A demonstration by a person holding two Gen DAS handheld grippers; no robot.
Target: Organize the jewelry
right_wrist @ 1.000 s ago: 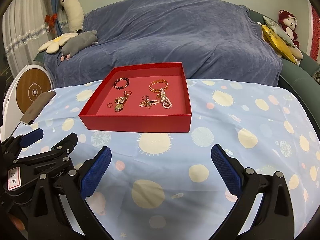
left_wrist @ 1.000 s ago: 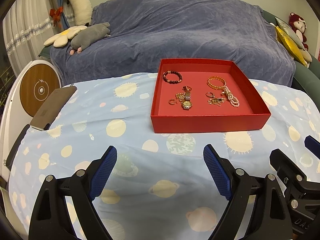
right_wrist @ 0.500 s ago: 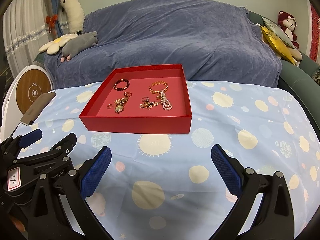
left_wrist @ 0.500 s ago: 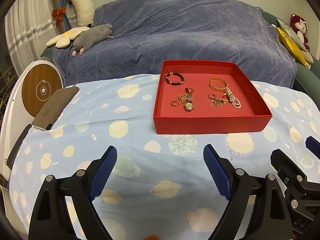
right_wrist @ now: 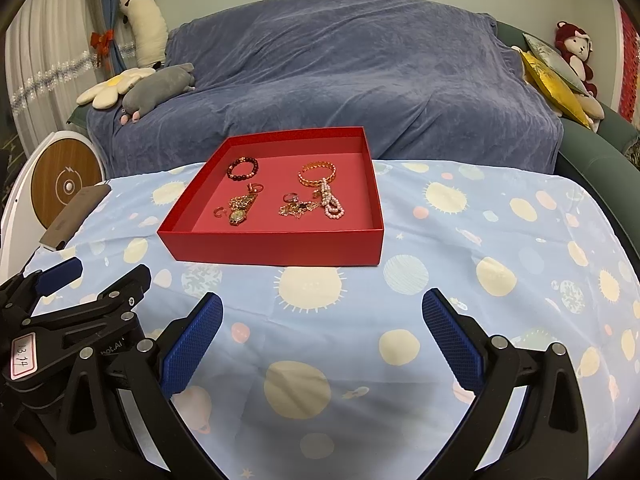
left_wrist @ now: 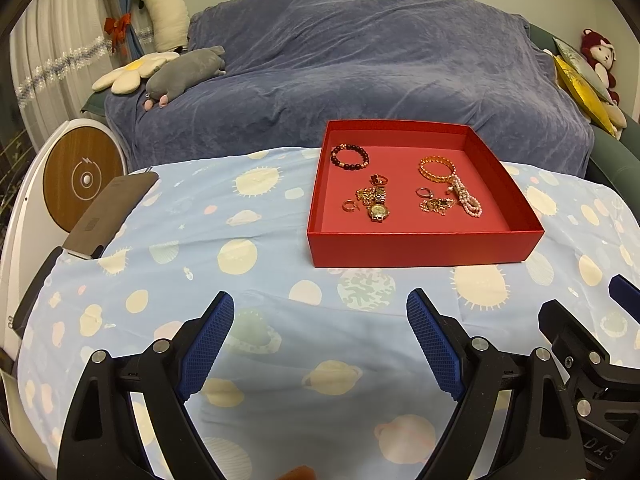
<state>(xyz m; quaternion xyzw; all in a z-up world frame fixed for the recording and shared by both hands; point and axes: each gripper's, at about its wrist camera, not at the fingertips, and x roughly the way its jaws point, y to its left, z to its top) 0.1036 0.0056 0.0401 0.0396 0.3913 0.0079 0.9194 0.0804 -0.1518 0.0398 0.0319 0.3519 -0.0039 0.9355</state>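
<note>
A red tray [left_wrist: 416, 246] [right_wrist: 276, 248] sits on the blue planet-print cloth. Inside lie a dark bead bracelet [left_wrist: 349, 156] [right_wrist: 242, 168], an amber bracelet [left_wrist: 437, 168] [right_wrist: 317, 174], a pearl strand [left_wrist: 468, 200] [right_wrist: 332, 202], a gold watch [left_wrist: 378, 208] [right_wrist: 239, 214], gold chains [left_wrist: 434, 205] and small rings [left_wrist: 349, 205]. My left gripper [left_wrist: 320, 340] is open and empty, hovering in front of the tray. My right gripper [right_wrist: 322, 340] is open and empty, beside it; its side shows in the left wrist view [left_wrist: 580, 344].
A blue-covered sofa [left_wrist: 360, 64] stands behind the table with plush toys [left_wrist: 184, 72] and cushions [left_wrist: 580, 80]. A grey phone [left_wrist: 108, 212] lies at the cloth's left edge. A round white and wood device [left_wrist: 80, 176] stands left of the table.
Both grippers have drawn back and risen slightly, so the tray sits a little farther and higher in view. Jaws stay open. The jewelry has not moved.
</note>
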